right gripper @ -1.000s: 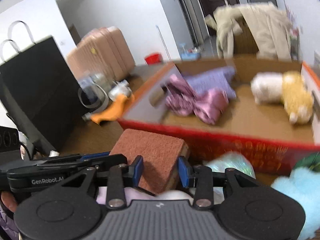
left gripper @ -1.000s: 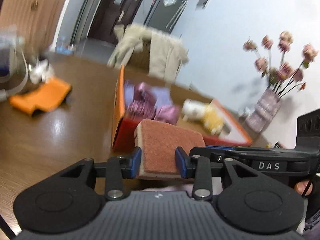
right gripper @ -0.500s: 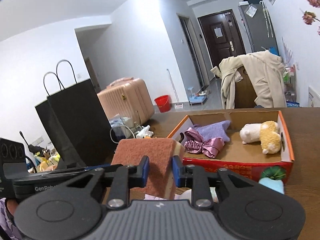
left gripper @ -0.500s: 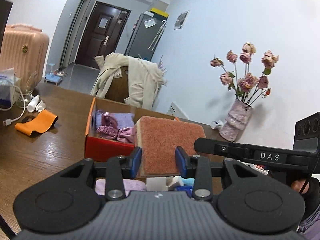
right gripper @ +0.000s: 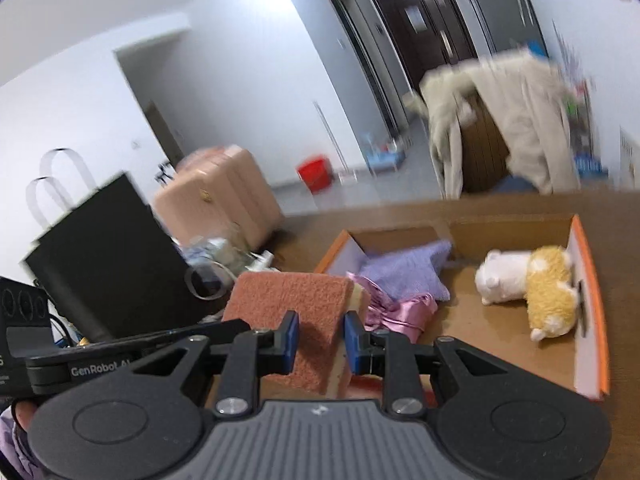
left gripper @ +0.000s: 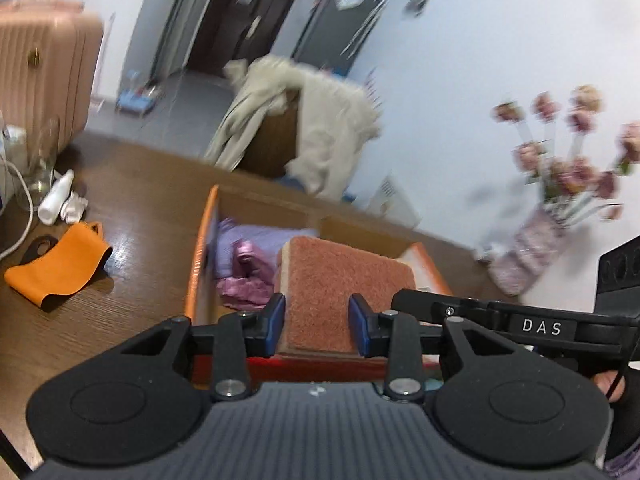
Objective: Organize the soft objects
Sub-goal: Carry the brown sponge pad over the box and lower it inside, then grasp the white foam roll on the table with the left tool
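Note:
Both grippers hold one sponge with a reddish-brown scouring top and a yellow foam base. My left gripper [left gripper: 316, 326] is shut on the sponge [left gripper: 340, 288] at one side. My right gripper [right gripper: 320, 340] is shut on the same sponge [right gripper: 296, 300] at the other side. The sponge hangs above the near left part of an open cardboard box with orange-red walls [right gripper: 592, 292], which also shows in the left wrist view [left gripper: 200, 256]. Inside lie a purple cloth [right gripper: 408, 276], a pink satin piece [right gripper: 400, 312] and a white-and-yellow plush toy [right gripper: 528, 284].
An orange cloth [left gripper: 60, 264] and a small white bottle [left gripper: 56, 196] lie on the brown table left of the box. A black paper bag [right gripper: 108, 252] and a pink suitcase [right gripper: 216, 208] stand at the left. A vase of flowers [left gripper: 536, 248] stands at the right. A coat hangs over a chair [left gripper: 304, 128] behind the table.
Both grippers have carried the sponge forward and down, so it now sits over the box; the box looks closer and is seen more from above than half a second ago.

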